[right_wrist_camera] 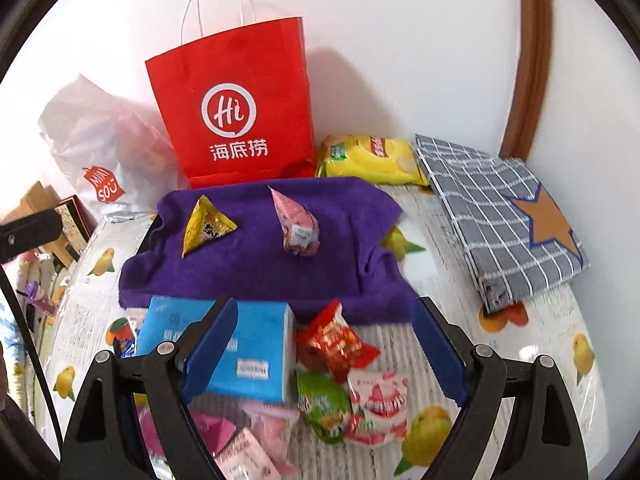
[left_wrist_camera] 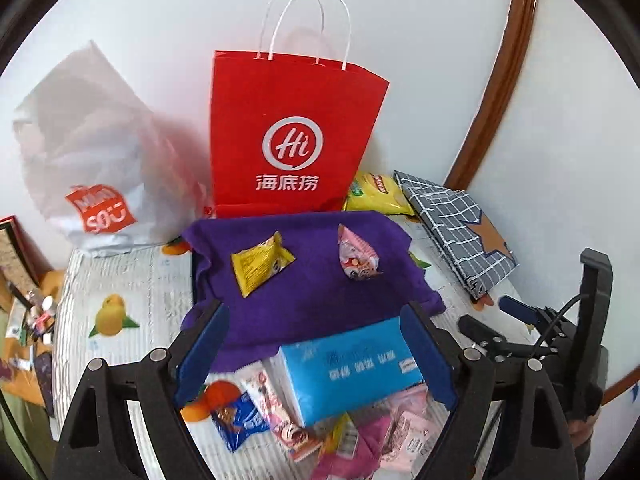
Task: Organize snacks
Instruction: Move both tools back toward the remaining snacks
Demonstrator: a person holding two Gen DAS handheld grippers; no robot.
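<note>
A purple cloth (left_wrist_camera: 312, 292) (right_wrist_camera: 256, 264) lies spread on the table, with a yellow snack packet (left_wrist_camera: 260, 262) (right_wrist_camera: 206, 230) and a pink snack packet (left_wrist_camera: 358, 260) (right_wrist_camera: 296, 224) resting on it. My left gripper (left_wrist_camera: 316, 354) stands open over a blue tissue pack (left_wrist_camera: 348, 364) and a heap of small snack packets (left_wrist_camera: 280, 412), with nothing held. My right gripper (right_wrist_camera: 326, 354) is open too, above the blue tissue pack (right_wrist_camera: 260, 344), a red packet (right_wrist_camera: 336, 340), a green packet (right_wrist_camera: 324, 404) and a strawberry packet (right_wrist_camera: 378, 400). The right gripper (left_wrist_camera: 516, 316) also shows at the left wrist view's right edge.
A red paper bag (left_wrist_camera: 296, 136) (right_wrist_camera: 236, 116) stands against the wall behind the cloth. A white plastic bag (left_wrist_camera: 96, 152) (right_wrist_camera: 96, 148) sits to its left, a yellow chip bag (left_wrist_camera: 376, 194) (right_wrist_camera: 372, 158) and a folded grey checked bag (left_wrist_camera: 460, 228) (right_wrist_camera: 504, 216) to its right.
</note>
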